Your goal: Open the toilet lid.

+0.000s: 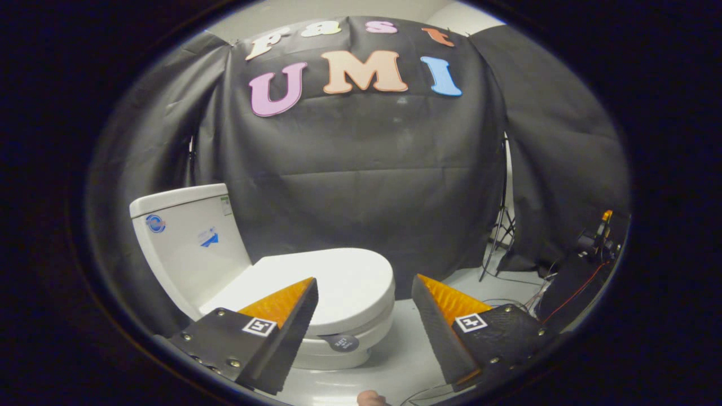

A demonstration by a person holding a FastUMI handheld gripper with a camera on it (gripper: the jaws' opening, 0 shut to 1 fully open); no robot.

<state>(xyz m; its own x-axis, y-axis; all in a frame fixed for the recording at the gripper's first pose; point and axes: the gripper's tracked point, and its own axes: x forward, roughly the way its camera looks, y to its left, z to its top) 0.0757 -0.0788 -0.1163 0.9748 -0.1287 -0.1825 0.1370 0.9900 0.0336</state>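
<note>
While the toilet lid (333, 282) lies flat and shut over the bowl, whatever the bowl holds cannot be seen. The lid is white and rounded, and it sits just ahead of the gripper (364, 293), mostly beyond the left finger, whose tip overlaps the lid's near edge in the view; whether it touches the lid cannot be told. The jaws stand wide apart with nothing between them, the right finger off to the right of the lid over open floor. Behind the lid, at its left, rises the white tank (189, 242) with its cover on, bearing two small stickers on its face. A small dark round sticker (344, 341) sits on the front of the bowl just under the lid's rim.

The toilet (338, 338) stands on a pale grey floor (395, 361), close against the black cloth wall (366, 169) that drapes behind and to both sides of it. To the right of the toilet, well apart from it, a light stand's legs (499, 248) rest on the floor at a gap in the cloth, and farther right dark equipment (592, 248) with red and black cables (569, 299) trails over the floor.

The base of the toilet is partly covered by the left finger. Below the jaws a bit of a person's finger (372, 398) shows, cut off.
</note>
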